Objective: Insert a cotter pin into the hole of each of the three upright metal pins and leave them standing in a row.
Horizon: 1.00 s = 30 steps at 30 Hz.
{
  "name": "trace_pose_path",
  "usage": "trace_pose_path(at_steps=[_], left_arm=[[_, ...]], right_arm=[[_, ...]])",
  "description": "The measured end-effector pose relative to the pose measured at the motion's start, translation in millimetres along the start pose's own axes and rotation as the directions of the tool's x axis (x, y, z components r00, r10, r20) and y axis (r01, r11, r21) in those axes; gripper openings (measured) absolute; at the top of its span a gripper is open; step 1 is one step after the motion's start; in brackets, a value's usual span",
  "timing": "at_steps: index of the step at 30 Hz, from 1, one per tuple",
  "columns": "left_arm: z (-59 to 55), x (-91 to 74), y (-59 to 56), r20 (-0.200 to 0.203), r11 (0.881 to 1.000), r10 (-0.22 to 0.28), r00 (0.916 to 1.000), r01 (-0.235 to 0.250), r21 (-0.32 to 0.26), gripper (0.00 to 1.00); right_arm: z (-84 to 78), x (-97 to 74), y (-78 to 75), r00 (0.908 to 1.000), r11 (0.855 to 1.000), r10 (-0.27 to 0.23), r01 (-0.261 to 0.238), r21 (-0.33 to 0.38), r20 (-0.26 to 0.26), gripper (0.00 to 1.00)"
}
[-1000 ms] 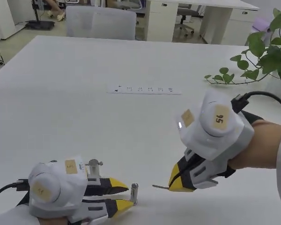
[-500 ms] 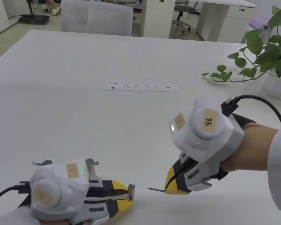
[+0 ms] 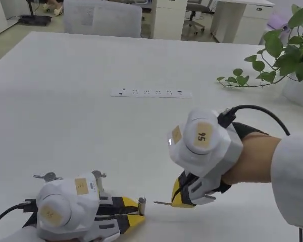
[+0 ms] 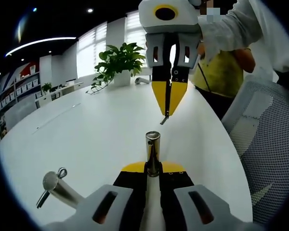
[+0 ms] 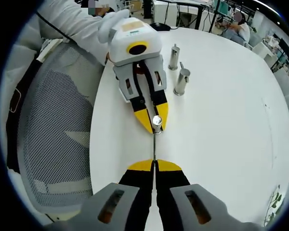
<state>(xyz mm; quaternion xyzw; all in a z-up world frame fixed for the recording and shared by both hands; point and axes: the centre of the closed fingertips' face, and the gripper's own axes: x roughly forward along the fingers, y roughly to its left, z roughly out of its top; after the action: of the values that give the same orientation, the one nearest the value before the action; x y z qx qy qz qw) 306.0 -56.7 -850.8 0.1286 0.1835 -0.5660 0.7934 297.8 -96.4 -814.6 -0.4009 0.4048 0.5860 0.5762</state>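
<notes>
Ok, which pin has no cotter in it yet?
The pin clamped in the left gripper: nothing through it. The left pin and middle pin each carry a cotter.

On the workbench [image 3: 91,131], a metal pin [image 3: 142,204] stands between the left gripper's [image 3: 137,212] jaws. Straight ahead, the right gripper [image 3: 174,200] faces it, its cotter pin [image 3: 161,203] ending just short of that pin. A second metal pin [image 3: 97,175] and a third metal pin [image 3: 49,176] stand left of the left gripper's body.

White table [image 3: 81,131] bears a flat white power strip [image 3: 150,93] mid-surface, a leafy green potted plant [image 3: 288,50] at right, two upright silver metal pins [image 5: 182,82]
</notes>
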Motion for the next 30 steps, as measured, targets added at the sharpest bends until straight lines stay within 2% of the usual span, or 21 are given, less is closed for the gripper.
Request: trace_pose_path(at_steps=[13, 30], left_arm=[[0.0, 0.1, -0.5, 0.002, 1.000, 0.023, 0.9997, -0.023, -0.012, 0.07], [1.1, 1.7, 0.1, 0.005, 0.999, 0.027, 0.9996, -0.027, -0.022, 0.07]], right_arm=[[7.1, 6.0, -1.7, 0.9999, 1.000, -0.002, 0.002, -0.023, -0.014, 0.01], [11.8, 8.5, -3.5, 0.9998, 0.999, 0.001, -0.002, -0.033, -0.020, 0.01]])
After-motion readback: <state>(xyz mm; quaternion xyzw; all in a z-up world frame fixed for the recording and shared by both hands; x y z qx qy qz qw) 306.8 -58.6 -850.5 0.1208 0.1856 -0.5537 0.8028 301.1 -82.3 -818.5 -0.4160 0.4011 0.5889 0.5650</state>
